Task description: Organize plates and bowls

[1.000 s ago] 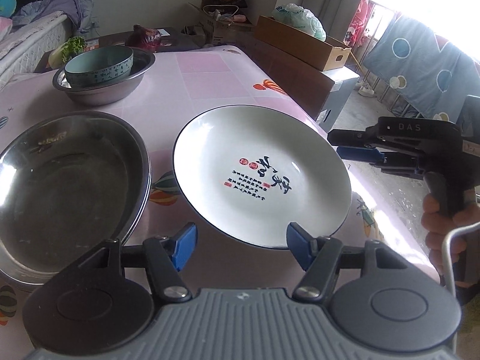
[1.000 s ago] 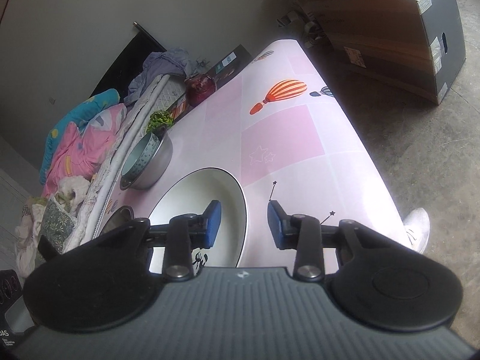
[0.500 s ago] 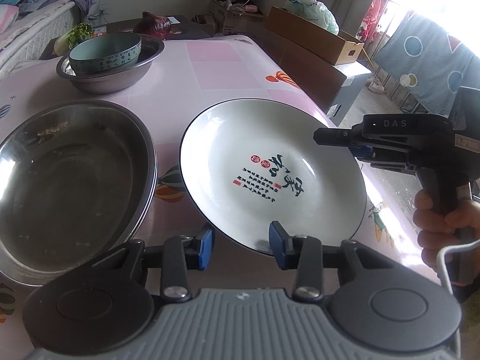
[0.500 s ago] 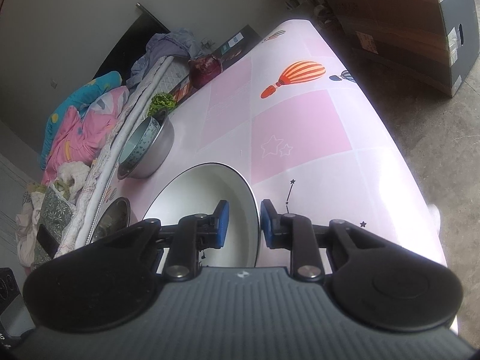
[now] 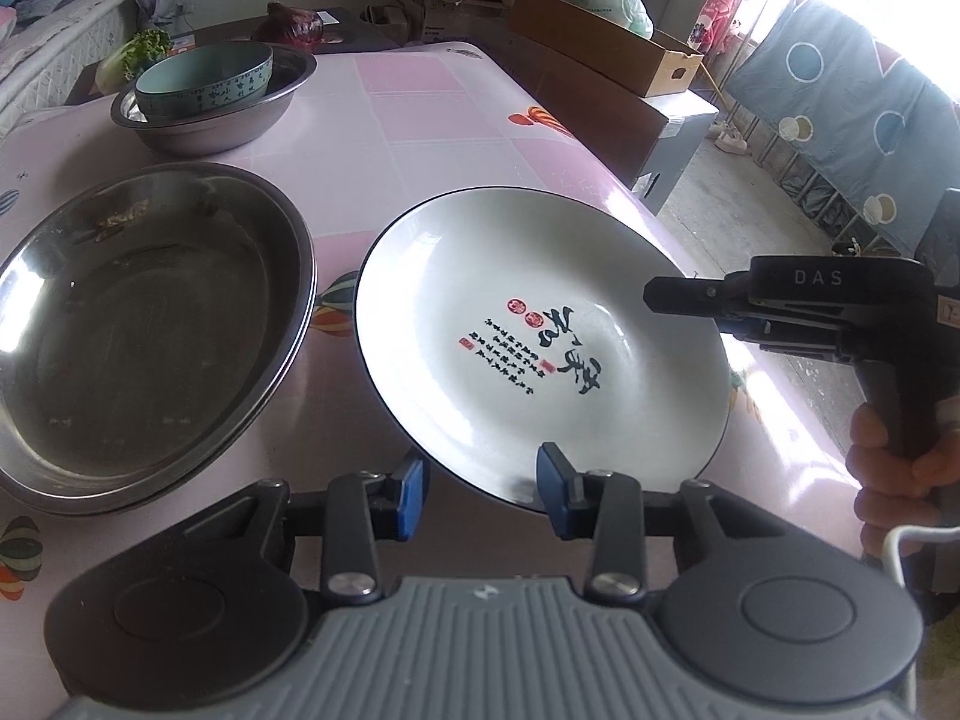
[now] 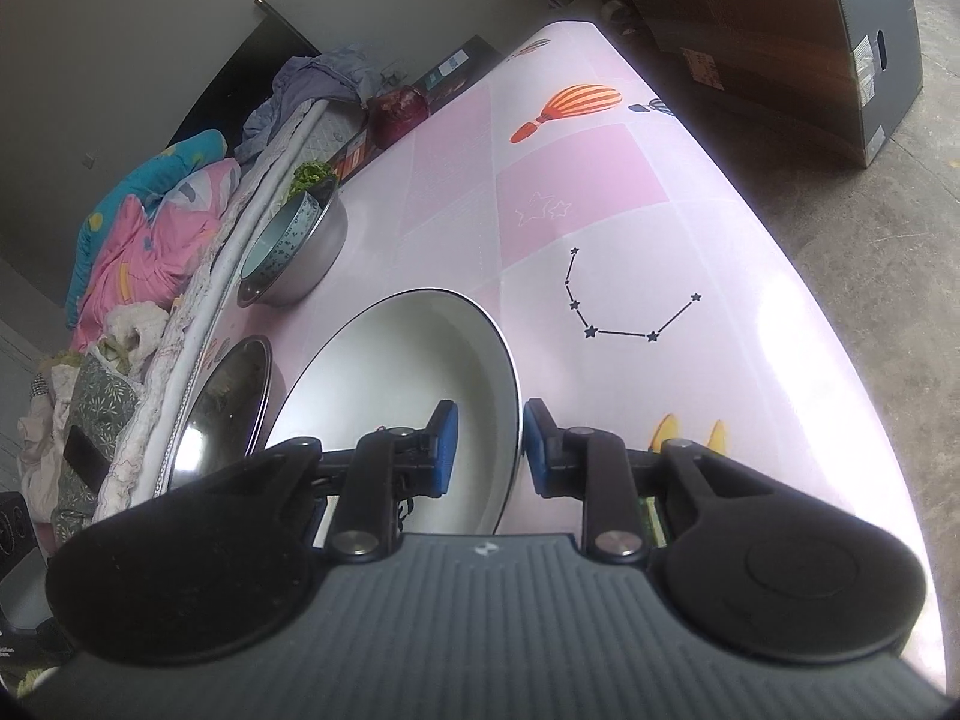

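A white plate (image 5: 540,324) with a dark rim and Chinese writing lies on the pink table, its right side tilted up. My right gripper (image 6: 487,447) is shut on the plate's right rim (image 6: 507,414); it also shows in the left wrist view (image 5: 684,291). My left gripper (image 5: 480,492) is open at the plate's near edge, holding nothing. A large steel basin (image 5: 138,324) lies left of the plate. A teal bowl (image 5: 204,81) sits inside a smaller steel bowl (image 5: 240,120) at the far left.
The table's right edge (image 6: 798,276) drops to a concrete floor. Cardboard boxes (image 5: 606,42) stand past the far right. A bed with bedding (image 6: 150,222) runs along the table's left side. A red onion (image 5: 291,30) and greens (image 5: 141,48) lie beyond the bowls.
My right gripper has closed on the plate's right rim and the plate has tilted. My left gripper narrowed, then widened again, and stays at the near edge.
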`<state>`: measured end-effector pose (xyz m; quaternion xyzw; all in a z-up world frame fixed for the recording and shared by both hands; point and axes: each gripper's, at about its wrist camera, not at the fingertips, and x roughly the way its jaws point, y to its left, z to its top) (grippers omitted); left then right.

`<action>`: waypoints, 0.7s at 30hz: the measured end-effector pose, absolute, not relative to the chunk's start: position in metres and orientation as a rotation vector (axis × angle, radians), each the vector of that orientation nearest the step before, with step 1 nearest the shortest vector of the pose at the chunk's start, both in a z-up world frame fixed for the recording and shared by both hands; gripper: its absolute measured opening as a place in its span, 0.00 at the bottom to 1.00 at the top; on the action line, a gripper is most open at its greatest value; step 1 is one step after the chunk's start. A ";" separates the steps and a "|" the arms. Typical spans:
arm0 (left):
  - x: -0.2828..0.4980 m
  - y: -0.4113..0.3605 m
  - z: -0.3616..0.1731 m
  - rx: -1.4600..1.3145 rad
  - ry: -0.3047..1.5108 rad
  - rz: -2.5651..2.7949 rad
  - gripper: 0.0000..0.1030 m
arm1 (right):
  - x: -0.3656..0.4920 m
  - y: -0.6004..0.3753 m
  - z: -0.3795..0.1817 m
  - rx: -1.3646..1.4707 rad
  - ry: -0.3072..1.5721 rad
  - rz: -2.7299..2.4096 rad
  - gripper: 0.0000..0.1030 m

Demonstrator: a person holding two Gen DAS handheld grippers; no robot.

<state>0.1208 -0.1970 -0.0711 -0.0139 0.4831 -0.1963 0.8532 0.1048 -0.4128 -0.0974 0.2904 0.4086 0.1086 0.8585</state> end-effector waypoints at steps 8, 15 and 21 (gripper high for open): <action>0.083 -0.177 -0.065 0.006 0.999 -0.474 0.38 | 0.033 -0.387 -0.093 0.615 0.844 0.161 0.23; 0.056 -0.148 -0.059 -0.010 0.957 -0.519 0.37 | -0.024 -0.360 -0.098 0.688 0.815 0.151 0.23; 0.057 -0.128 -0.059 -0.037 0.921 -0.494 0.40 | -0.038 -0.364 -0.087 0.650 0.768 0.043 0.24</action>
